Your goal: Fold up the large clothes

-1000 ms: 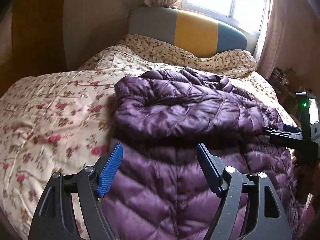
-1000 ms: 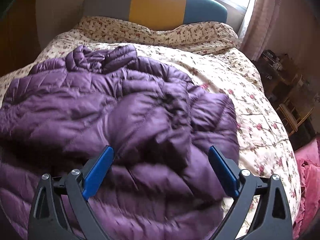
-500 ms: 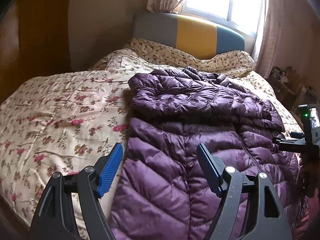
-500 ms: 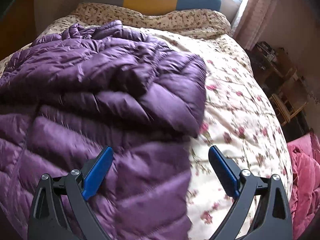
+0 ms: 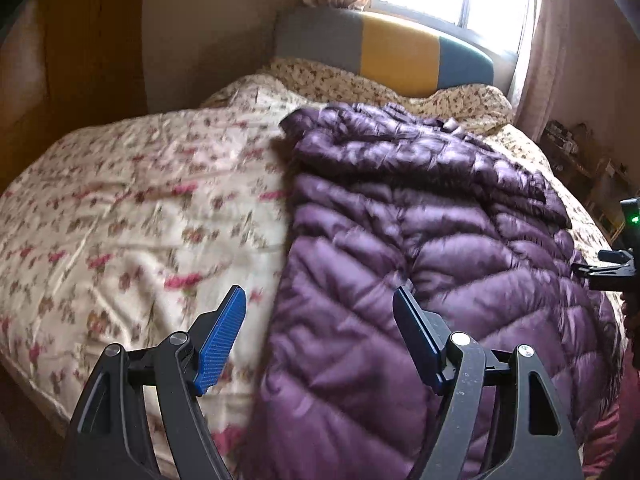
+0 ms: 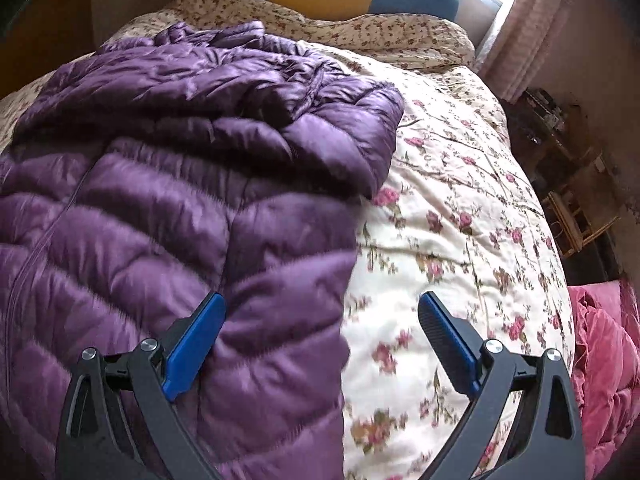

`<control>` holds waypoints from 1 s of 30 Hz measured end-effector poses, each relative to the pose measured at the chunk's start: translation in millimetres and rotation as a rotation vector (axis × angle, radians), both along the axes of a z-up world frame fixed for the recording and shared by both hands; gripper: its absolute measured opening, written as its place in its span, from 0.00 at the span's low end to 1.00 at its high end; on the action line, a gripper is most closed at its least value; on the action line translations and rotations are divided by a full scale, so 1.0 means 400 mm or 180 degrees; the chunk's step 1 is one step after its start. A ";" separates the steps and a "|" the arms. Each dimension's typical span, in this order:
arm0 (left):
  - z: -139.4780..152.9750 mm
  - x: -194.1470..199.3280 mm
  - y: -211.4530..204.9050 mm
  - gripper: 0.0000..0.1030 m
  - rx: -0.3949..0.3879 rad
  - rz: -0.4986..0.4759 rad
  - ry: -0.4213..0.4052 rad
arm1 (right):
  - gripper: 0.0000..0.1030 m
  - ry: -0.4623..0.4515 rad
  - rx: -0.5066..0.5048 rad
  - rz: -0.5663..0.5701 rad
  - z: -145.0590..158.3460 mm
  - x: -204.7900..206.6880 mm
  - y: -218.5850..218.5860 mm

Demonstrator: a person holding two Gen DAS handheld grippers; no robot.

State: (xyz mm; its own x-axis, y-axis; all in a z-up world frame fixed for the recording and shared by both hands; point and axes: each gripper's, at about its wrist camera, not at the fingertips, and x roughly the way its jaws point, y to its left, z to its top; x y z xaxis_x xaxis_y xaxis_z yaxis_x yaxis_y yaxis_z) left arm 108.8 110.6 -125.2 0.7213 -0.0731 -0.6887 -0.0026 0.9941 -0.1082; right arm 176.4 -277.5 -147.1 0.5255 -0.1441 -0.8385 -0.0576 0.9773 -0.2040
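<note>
A purple quilted down jacket [image 5: 420, 248] lies on the floral bed, its sleeves folded across the upper body. It also shows in the right wrist view [image 6: 172, 184]. My left gripper [image 5: 320, 332] is open and empty, above the jacket's left lower edge. My right gripper [image 6: 320, 340] is open and empty, above the jacket's right lower edge where it meets the duvet. The right gripper's body [image 5: 616, 264] shows at the right edge of the left wrist view.
The floral duvet [image 5: 132, 216] covers the bed; it also shows in the right wrist view [image 6: 460, 208]. A grey, yellow and blue headboard [image 5: 384, 52] stands under the window. A pink cloth [image 6: 600, 368] lies off the bed's right side. Wooden furniture [image 6: 576, 200] stands at right.
Both grippers have pulled back toward the foot of the bed and apart, the left one leftward and the right one rightward. Both stayed open. The jacket has not moved.
</note>
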 end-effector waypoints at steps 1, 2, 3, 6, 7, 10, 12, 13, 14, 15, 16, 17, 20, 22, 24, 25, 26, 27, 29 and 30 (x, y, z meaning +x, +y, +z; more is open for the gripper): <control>-0.009 -0.009 0.006 0.73 -0.0026 -0.0007 0.0037 | 0.94 0.0012 -0.0001 0.0011 0.000 -0.007 -0.001; -0.020 -0.020 0.016 0.73 -0.0060 -0.0008 0.0092 | 0.94 0.0025 0.0002 0.0031 0.001 -0.021 -0.004; -0.028 -0.029 0.023 0.73 -0.0081 -0.0008 0.0124 | 0.94 0.0032 0.0005 0.0047 0.001 -0.034 -0.007; -0.050 -0.064 0.041 0.73 -0.0192 -0.0011 0.0195 | 0.95 0.0061 0.0050 0.0043 -0.003 -0.070 -0.019; -0.056 -0.076 0.046 0.73 -0.0248 -0.0016 0.0217 | 0.95 0.0067 0.0056 0.0037 -0.004 -0.079 -0.022; -0.063 -0.105 0.050 0.73 -0.0373 -0.0054 0.0256 | 0.95 0.0081 0.0108 0.0009 -0.009 -0.117 -0.032; -0.062 -0.116 0.049 0.73 -0.0440 -0.0106 0.0288 | 0.95 0.0094 0.0193 -0.0046 -0.011 -0.144 -0.043; -0.061 -0.121 0.049 0.73 -0.0468 -0.0114 0.0299 | 0.95 0.0096 0.0229 -0.0063 -0.011 -0.159 -0.044; -0.061 -0.127 0.051 0.73 -0.0523 -0.0124 0.0318 | 0.95 0.0098 0.0255 -0.0074 -0.012 -0.172 -0.046; -0.062 -0.132 0.052 0.72 -0.0558 -0.0137 0.0333 | 0.95 0.0101 0.0266 -0.0081 -0.013 -0.182 -0.043; -0.064 -0.138 0.052 0.71 -0.0565 -0.0146 0.0342 | 0.95 0.0101 0.0273 -0.0083 -0.013 -0.190 -0.041; -0.066 -0.145 0.051 0.71 -0.0559 -0.0166 0.0356 | 0.95 0.0100 0.0280 -0.0078 -0.012 -0.205 -0.040; -0.071 -0.160 0.047 0.67 -0.0594 -0.0213 0.0411 | 0.94 0.0118 0.0324 -0.0075 -0.011 -0.239 -0.035; -0.075 -0.166 0.046 0.67 -0.0624 -0.0233 0.0436 | 0.91 0.0136 0.0337 -0.0062 -0.015 -0.265 -0.035; -0.078 -0.174 0.043 0.65 -0.0649 -0.0267 0.0450 | 0.81 0.0199 0.0406 -0.0035 -0.020 -0.285 -0.036; -0.077 -0.177 0.042 0.61 -0.0638 -0.0287 0.0448 | 0.78 0.0223 0.0435 -0.0015 -0.022 -0.290 -0.034; -0.076 -0.181 0.038 0.52 -0.0625 -0.0329 0.0456 | 0.71 0.0253 0.0459 0.0029 -0.023 -0.300 -0.030; -0.076 -0.182 0.037 0.44 -0.0632 -0.0364 0.0461 | 0.62 0.0281 0.0470 0.0096 -0.024 -0.308 -0.023; -0.074 -0.188 0.033 0.31 -0.0618 -0.0429 0.0472 | 0.44 0.0327 0.0499 0.0247 -0.023 -0.319 -0.007; -0.073 -0.187 0.032 0.22 -0.0622 -0.0457 0.0474 | 0.31 0.0356 0.0493 0.0341 -0.021 -0.321 0.003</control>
State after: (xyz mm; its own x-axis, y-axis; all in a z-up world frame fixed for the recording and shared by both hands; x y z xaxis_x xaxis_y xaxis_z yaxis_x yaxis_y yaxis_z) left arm 33.9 123.5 -154.2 0.5860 -0.3090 -0.7491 0.1066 0.9458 -0.3068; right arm 48.0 -276.4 -155.6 0.4332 0.0427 -0.9003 -0.1766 0.9835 -0.0383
